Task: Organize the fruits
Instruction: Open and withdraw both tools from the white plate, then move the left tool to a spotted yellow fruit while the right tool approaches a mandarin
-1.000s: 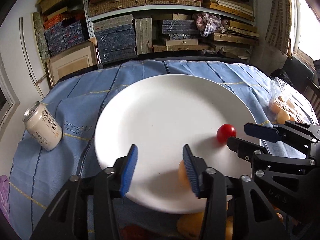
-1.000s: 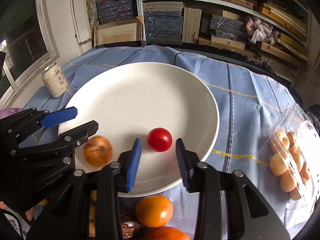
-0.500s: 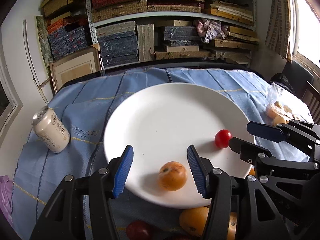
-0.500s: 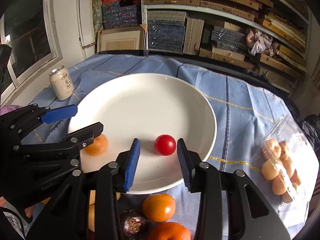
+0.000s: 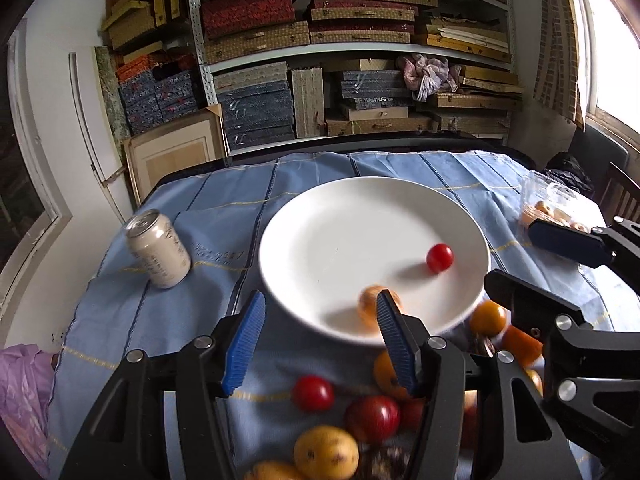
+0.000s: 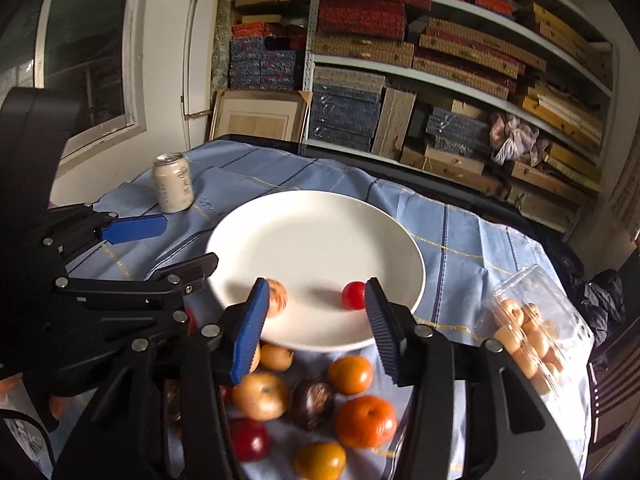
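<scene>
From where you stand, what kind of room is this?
Probably a storeroom or study in a home: shelves packed with cloth-covered boxes, a table under a blue cloth with a plate and fruit, and a window beside it.

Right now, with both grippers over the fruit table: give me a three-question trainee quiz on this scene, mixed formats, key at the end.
1. How many fruits lie on the white plate?
2. True or false: the drink can stands on the plate.
3. Which holds a fruit? A) left gripper B) right gripper C) neither

Key:
1. Two: a red cherry tomato and a pale orange fruit.
2. False; it stands upright on the blue tablecloth.
3. C; both sets of jaws are open and empty.
</scene>
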A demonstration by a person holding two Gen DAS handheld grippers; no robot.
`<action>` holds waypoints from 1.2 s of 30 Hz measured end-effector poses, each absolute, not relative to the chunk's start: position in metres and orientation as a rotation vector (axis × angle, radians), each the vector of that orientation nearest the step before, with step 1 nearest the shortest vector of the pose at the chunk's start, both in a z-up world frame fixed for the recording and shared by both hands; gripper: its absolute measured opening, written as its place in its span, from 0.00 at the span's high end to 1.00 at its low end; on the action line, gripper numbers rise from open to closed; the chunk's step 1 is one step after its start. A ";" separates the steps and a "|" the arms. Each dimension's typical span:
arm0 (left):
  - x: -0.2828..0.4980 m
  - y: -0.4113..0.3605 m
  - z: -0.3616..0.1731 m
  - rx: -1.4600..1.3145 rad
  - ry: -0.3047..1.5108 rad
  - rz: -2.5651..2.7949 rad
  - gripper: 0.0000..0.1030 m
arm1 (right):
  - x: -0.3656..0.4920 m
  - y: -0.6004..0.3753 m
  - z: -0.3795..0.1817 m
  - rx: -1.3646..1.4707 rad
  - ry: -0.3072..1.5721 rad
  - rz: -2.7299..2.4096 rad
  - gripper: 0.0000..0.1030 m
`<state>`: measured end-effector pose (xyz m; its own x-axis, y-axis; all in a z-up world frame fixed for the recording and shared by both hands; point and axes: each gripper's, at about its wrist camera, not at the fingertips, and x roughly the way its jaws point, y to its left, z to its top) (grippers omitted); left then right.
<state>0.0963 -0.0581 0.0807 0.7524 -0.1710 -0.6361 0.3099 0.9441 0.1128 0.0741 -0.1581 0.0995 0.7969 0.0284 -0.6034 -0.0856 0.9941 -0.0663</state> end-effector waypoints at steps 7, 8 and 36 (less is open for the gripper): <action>0.057 -0.048 0.071 0.226 0.662 -0.262 0.38 | 0.025 -0.139 0.099 -0.148 0.608 0.035 0.44; 0.052 -0.047 0.068 0.223 0.667 -0.264 0.37 | 0.022 -0.138 0.099 -0.151 0.606 0.034 0.44; 0.030 -0.004 0.015 0.153 0.773 -0.264 0.33 | -0.033 -0.133 0.039 -0.061 0.760 0.081 0.30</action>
